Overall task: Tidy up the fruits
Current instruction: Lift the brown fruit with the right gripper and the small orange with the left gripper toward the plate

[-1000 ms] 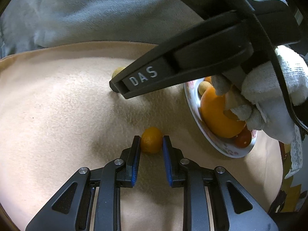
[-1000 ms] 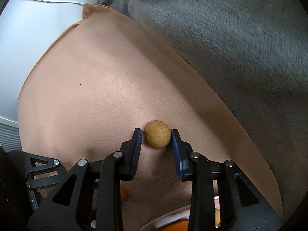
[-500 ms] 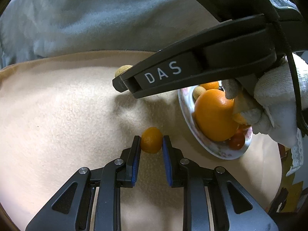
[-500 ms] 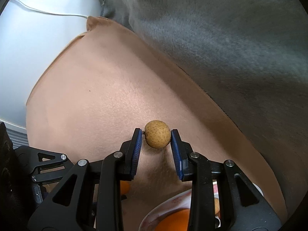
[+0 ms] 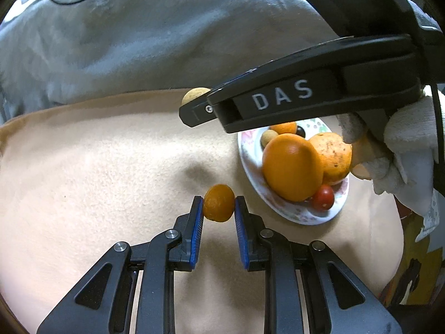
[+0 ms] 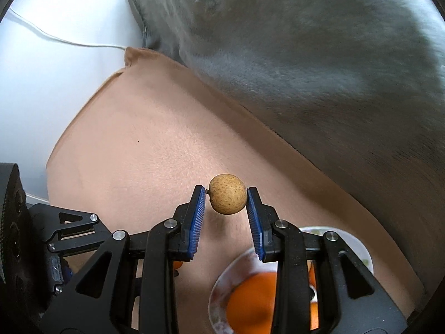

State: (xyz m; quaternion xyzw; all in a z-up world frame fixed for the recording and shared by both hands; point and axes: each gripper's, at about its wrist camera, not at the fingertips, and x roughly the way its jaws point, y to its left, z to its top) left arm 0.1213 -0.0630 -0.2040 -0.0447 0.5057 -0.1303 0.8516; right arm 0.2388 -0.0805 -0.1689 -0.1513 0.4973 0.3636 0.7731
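A: What is each tool doing?

B: The left tool [image 5: 219, 208] is gripping a small orange fruit [image 5: 219, 202] between its blue pads [image 5: 196, 228], lifted off the beige blanket [image 5: 97, 181]; the right tool [image 6: 225, 200] is pinching a round brown fruit [image 6: 227, 194] at its widest part, also hanging clear of the blanket.

A: And where is the rest going?

B: It is sitting on the patterned plate [image 5: 294, 214] just to the right of the left tool; a large orange [image 5: 292, 167], a spotted one behind it, a small red fruit [image 5: 324, 197] and a few little ones are already crowding it.

A: How are these two handling, do you think?

B: Both are looking light and roundish, so likely prone to rolling; the orange one is probably soft-skinned, so gentle squeezing across the middle seems wise; the brown one appears firmer with a thin shell that hard pressure could crack.
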